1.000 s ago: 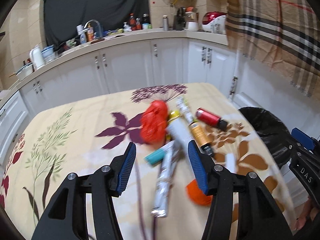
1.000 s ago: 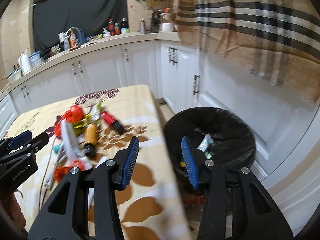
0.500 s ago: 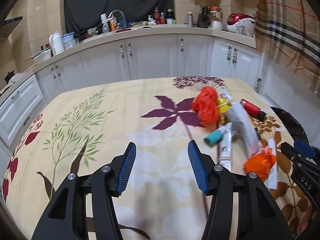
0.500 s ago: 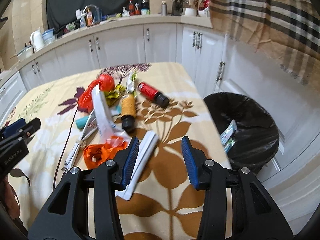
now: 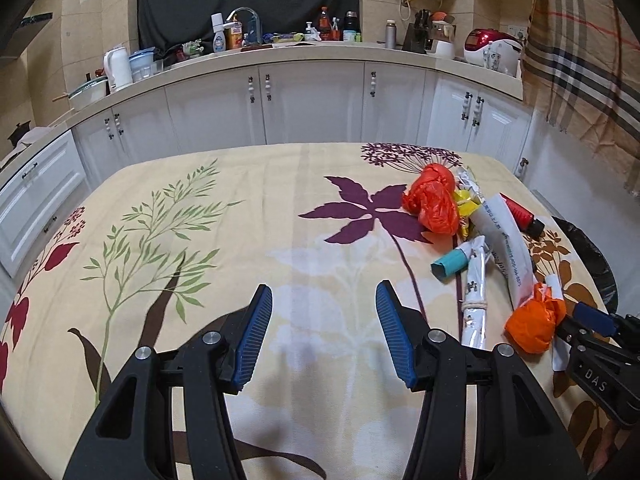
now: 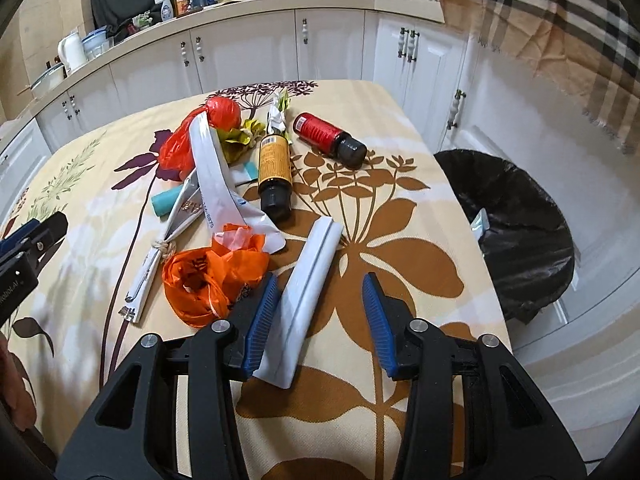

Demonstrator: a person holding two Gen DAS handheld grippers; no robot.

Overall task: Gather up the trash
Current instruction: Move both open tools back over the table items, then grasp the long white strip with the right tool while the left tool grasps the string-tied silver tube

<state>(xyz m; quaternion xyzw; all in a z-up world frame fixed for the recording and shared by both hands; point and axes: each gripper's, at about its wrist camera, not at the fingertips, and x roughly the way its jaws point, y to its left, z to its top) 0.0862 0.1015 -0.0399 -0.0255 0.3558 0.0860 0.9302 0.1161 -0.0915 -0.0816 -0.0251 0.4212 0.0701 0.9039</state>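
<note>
Kitchen cabinets [image 5: 312, 108] curve round behind a table [image 5: 200, 240] under a cream floral cloth, and all the rubbish sits heaped at its right end, which suits me: the black-lined bin [image 6: 516, 232] stands on the floor just off that edge, so each piece has only a short way to go.

My right gripper [image 6: 316, 316] hangs low over the near end of the heap, jaws spread and gripping nothing. Between them lies a flat white sleeve [image 6: 308, 284], slanting away from me, its near end running close along my left finger. I judge that is my next pick; it lies flat against the cloth, so I expect I must get the pads down on its long edges.

My left gripper [image 5: 324, 336] is parked over bare cloth well left of the pile, jaws apart and holding nothing, out of the other's way.

Now the trash itself. Just beside the sleeve is a crumpled orange bag [image 6: 212, 276], soft and puffy. Beyond it a long white pouch [image 6: 216, 184] drapes over a teal tube [image 6: 168, 202] and a silver packet tied with string [image 6: 160, 248]. A dark bottle with an orange label [image 6: 274, 172] lies on its side, a red-labelled one [image 6: 328, 140] apart from it nearer the bin. At the far end sit a red bag [image 6: 200, 132] and yellow wrappers [image 6: 240, 136]. Something pale already shows inside the bin.
</note>
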